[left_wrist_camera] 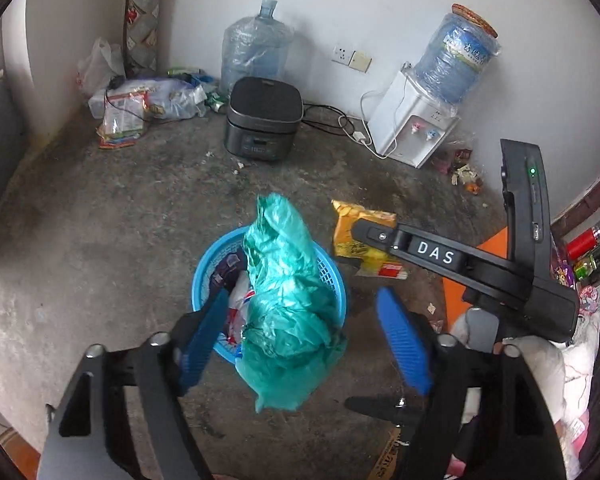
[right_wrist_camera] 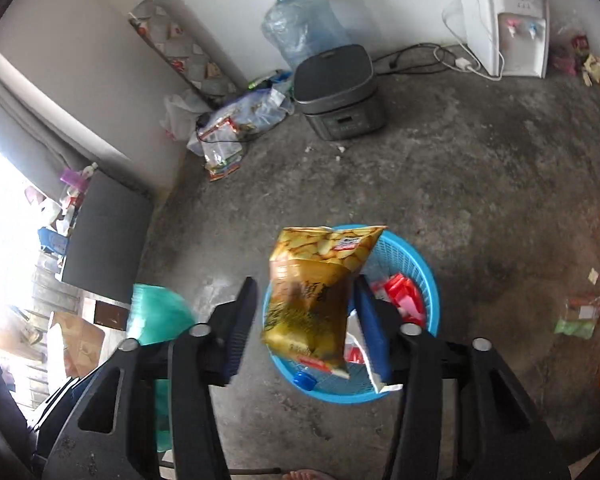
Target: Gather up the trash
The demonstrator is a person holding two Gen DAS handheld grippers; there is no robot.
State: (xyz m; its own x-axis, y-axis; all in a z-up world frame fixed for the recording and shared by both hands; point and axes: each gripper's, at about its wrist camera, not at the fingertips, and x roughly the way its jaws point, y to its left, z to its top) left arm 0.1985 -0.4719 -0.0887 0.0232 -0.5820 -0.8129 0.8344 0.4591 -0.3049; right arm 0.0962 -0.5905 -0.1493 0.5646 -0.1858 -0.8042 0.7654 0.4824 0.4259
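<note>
A blue plastic basket stands on the concrete floor, holding red packets, white wrappers and a blue cap. A crumpled green plastic bag hangs over it between the blue pads of my left gripper, which is open; neither pad touches the bag. In the right wrist view a yellow chip bag floats above the basket inside my right gripper, whose jaws stand open with a clear gap on the left side. The green bag shows at its left. The right gripper's finger marked DAS crosses the left wrist view.
A dark rice cooker, a water jug and a white water dispenser with cables line the far wall. Bags and wrappers pile in the left corner. Loose wrappers lie right of the basket. A person's toes are at the bottom.
</note>
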